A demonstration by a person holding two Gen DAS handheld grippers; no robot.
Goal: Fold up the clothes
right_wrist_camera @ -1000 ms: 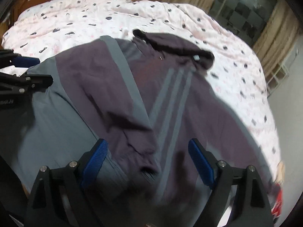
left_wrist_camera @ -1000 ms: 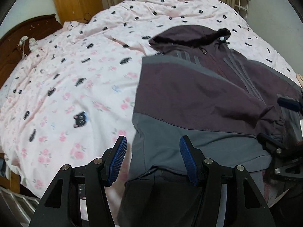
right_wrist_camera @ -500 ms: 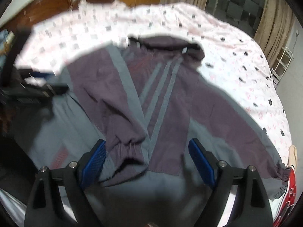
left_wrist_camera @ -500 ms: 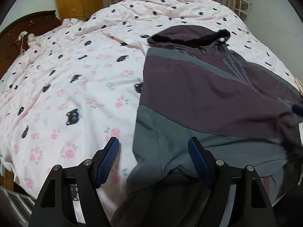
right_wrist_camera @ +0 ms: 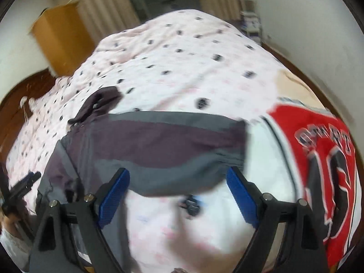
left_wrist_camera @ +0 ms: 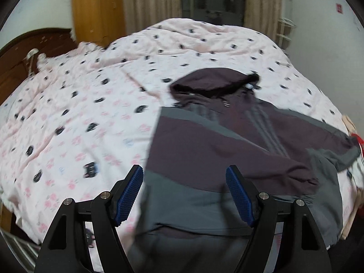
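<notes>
**Q:** Where's your jacket sitting right now?

**A:** Your hooded jacket (left_wrist_camera: 218, 141), maroon with grey panels, lies spread on the pink cat-print duvet (left_wrist_camera: 75, 118). In your left wrist view its hood (left_wrist_camera: 211, 84) points to 12 o'clock, one sleeve is folded across the front toward 4 o'clock, and the other sleeve (right_wrist_camera: 173, 141) stretches out flat toward 3 o'clock in your right wrist view.

**Q:** And your grippers?

**A:** Your left gripper (left_wrist_camera: 184, 193) is spread wide with nothing in it, hanging over the grey hem at 6 o'clock. Your right gripper (right_wrist_camera: 177, 195) is also wide apart and empty, just above that outstretched sleeve.

**Q:** Anything else around?

**A:** A red basketball jersey (right_wrist_camera: 318, 159) lies at 3 o'clock beside the sleeve's cuff. Curtains (left_wrist_camera: 150, 4) and a wooden wardrobe (left_wrist_camera: 97, 11) stand past the bed around 11 to 12 o'clock. It's all a bit blurry.
</notes>
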